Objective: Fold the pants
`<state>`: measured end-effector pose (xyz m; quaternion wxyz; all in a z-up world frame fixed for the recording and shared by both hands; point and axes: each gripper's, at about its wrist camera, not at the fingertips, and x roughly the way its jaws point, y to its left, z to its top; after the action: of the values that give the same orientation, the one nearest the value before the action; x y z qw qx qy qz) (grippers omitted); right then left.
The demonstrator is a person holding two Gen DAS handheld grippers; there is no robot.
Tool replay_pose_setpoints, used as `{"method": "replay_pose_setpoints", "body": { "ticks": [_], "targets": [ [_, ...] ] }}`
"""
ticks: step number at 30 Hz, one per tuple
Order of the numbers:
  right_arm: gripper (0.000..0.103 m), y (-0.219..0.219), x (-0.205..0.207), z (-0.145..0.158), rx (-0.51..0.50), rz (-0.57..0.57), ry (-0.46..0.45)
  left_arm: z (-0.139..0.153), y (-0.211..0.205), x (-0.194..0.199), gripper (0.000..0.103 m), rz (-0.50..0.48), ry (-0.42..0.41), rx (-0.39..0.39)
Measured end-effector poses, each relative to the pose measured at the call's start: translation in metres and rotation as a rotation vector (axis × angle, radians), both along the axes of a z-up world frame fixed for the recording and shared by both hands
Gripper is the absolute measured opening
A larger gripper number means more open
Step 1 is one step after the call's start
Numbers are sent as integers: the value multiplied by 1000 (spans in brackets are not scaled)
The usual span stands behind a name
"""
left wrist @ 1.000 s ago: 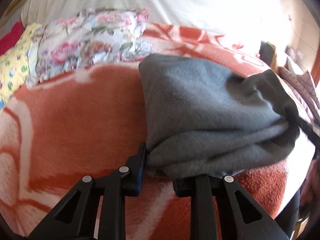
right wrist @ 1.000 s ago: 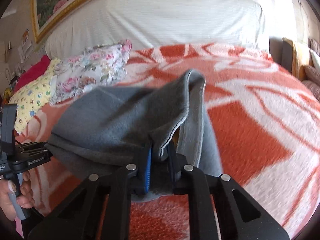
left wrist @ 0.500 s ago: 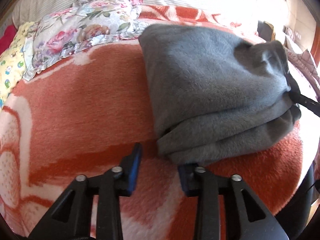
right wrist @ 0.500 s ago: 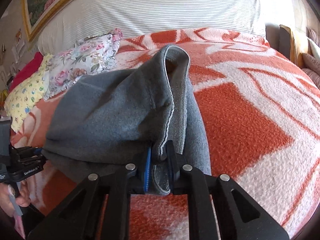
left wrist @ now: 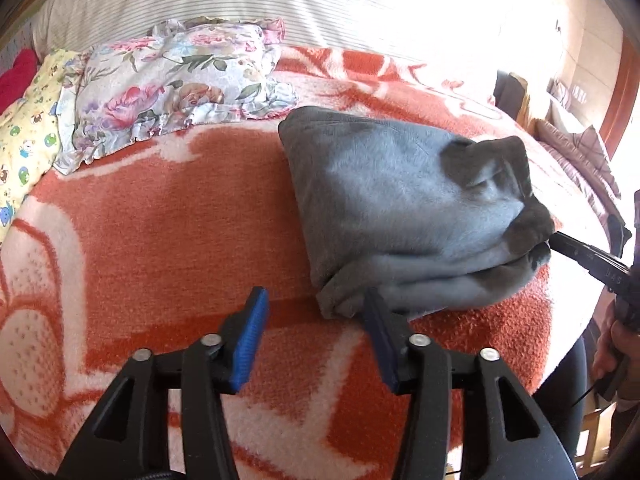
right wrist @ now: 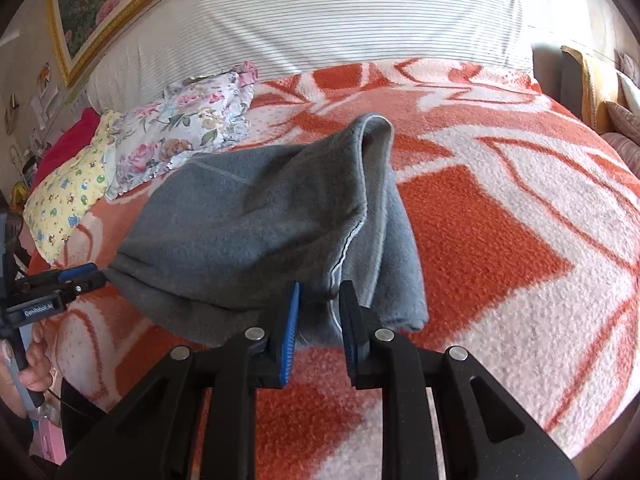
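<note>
while the grey pants (left wrist: 404, 216) lie as a folded bundle on the orange blanket (left wrist: 160, 220), their long side runs from one gripper to the other. the left gripper (left wrist: 316, 332) is opening, clear of the near corner; the right gripper (right wrist: 318, 316) is opening too, cloth still between its jaws at the opposite end.

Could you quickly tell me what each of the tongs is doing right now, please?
Left tongs: opening, nothing between them, just off the grey pants.
Right tongs: opening, pants edge between the pads.
</note>
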<state>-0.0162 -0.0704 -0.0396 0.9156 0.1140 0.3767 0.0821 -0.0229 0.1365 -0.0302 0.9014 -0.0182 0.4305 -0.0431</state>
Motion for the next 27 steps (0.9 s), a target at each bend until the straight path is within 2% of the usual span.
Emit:
{"method": "replay_pose_setpoints", "body": {
  "ticks": [2,6,12,15,16,17,19,21,24,25,27],
  "targets": [
    [29,-9,-5,-1,15,-36,11,2,2,-4,54,-2,2,11],
    [29,-18,-4,10,58,-58,-37,14,2,-4,54,-13,-32,38],
    [29,2,40,34,124,15,-96,37,-15,42,58,-22,-84,-18],
    [45,17,69,37,126,45,-104,37,-33,78,60,-50,-71,-20],
    [52,21,77,37,114,55,-97,34,-39,90,60,-75,-53,-23],
    [54,26,88,36,92,70,-83,30,-44,102,60,-87,-33,-16],
    [54,31,102,33,55,76,-64,17,-52,127,60,-95,21,23],
    [54,34,113,26,-16,71,-28,5,-52,143,60,-63,40,61],
    [52,28,125,5,-124,52,35,-19,-40,168,62,-23,90,80],
    [50,24,129,-2,-130,47,52,-28,-35,176,64,-8,120,73],
    [49,17,133,-16,-119,45,59,-46,-23,188,65,11,172,-3]
  ]
}}
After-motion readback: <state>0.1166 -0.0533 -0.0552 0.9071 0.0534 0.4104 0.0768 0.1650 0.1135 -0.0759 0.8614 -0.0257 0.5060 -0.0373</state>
